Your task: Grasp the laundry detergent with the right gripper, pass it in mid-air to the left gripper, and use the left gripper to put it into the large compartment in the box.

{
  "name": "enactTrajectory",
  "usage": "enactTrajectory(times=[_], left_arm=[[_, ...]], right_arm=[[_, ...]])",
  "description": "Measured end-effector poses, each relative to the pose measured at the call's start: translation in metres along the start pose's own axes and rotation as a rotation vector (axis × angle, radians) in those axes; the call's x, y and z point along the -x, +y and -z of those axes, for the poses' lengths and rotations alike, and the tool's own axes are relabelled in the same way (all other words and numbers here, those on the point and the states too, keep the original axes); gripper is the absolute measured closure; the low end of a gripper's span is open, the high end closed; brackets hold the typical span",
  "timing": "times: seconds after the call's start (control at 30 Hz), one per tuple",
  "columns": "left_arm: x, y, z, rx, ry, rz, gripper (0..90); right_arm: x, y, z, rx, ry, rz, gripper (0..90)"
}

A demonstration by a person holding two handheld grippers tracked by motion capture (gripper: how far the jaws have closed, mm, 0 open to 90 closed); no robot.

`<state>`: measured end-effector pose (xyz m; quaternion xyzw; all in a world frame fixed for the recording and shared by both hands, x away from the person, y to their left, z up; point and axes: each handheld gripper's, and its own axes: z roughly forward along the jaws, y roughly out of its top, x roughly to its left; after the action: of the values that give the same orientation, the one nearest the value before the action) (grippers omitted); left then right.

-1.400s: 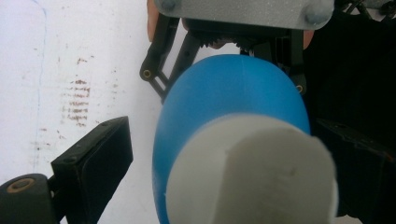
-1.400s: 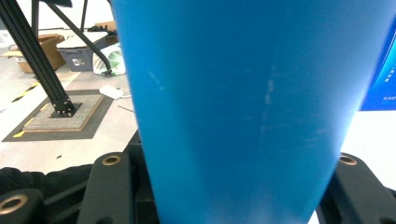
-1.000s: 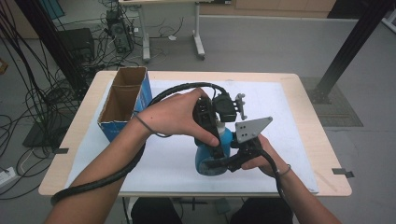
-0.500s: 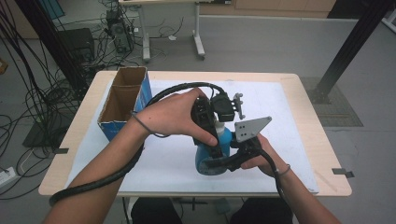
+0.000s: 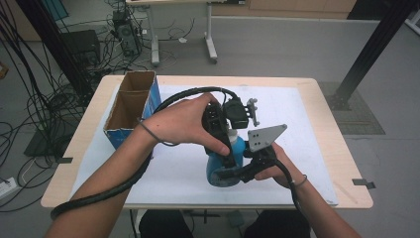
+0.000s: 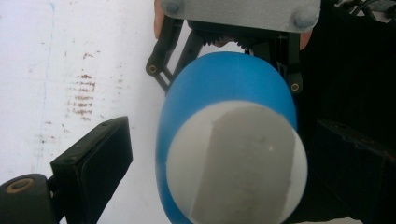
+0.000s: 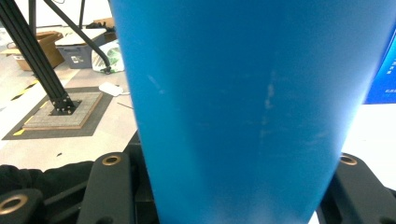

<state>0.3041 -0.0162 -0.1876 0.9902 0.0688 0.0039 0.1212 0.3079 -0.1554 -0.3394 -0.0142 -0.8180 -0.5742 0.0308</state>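
Blue cup sits clamped in right tongs; left tongs, spread around its white end, should close squarely.

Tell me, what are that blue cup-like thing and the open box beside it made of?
The blue cup looks like matte plastic: smooth, evenly coloured, faintly scuffed, with a whitish end face. The box seems to be cardboard: raw brown inside, printed blue outside.
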Motion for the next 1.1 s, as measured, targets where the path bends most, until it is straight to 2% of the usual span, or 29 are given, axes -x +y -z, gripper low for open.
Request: enactTrajectory(times=[1.1], left_arm=[[0.0018,-0.0026,0.0029,-0.015,0.008,-0.001,7.1]], right_arm=[[-0.0003,0.0001,-0.0035,-0.001,0.007,0.003,43.3]])
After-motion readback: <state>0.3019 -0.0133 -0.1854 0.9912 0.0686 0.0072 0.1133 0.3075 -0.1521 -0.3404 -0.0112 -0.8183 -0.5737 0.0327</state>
